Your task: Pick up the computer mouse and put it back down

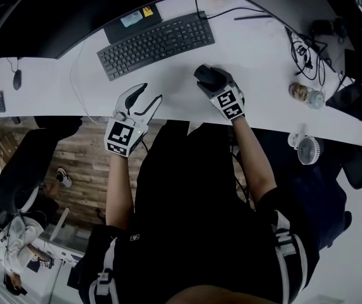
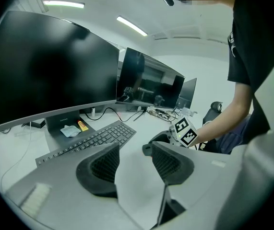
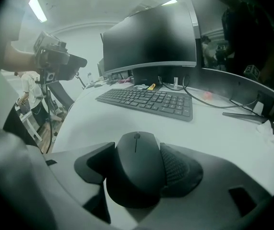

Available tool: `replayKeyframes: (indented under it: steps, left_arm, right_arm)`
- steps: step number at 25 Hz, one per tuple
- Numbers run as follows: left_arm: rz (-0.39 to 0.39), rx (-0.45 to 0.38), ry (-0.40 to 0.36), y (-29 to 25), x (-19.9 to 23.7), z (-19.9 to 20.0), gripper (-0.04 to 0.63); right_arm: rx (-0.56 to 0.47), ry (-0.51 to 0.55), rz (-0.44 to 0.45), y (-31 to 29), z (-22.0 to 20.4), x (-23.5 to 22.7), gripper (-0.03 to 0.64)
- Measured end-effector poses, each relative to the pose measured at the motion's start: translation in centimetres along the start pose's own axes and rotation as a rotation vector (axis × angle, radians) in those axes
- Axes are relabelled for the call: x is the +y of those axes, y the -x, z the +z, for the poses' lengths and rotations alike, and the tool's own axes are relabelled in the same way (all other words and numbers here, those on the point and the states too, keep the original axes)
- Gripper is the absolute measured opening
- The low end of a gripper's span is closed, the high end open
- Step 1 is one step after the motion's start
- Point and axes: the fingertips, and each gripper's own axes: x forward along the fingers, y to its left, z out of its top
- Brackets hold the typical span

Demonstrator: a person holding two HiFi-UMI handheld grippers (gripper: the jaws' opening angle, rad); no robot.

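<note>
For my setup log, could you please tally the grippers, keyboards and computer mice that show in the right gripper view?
Grippers: 2, the right gripper and the left gripper
keyboard: 1
computer mouse: 1
Total: 4

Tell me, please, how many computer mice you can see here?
2. One computer mouse sits between the jaws of the right gripper, near the keyboard. A second mouse, corded, lies near the far left end of the desk in the head view. More may be hidden.
</note>
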Motion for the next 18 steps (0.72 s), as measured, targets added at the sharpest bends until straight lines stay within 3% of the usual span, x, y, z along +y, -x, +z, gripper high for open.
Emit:
replayKeyframes:
  steps: [18]
  left_arm:
    - [-0.008, -0.005, -0.005, 0.28, -0.52, -0.17, 0.210]
  right_arm:
    - [0.009, 0.002, -0.085, -0.44, -0.14, -0.63, 0.307]
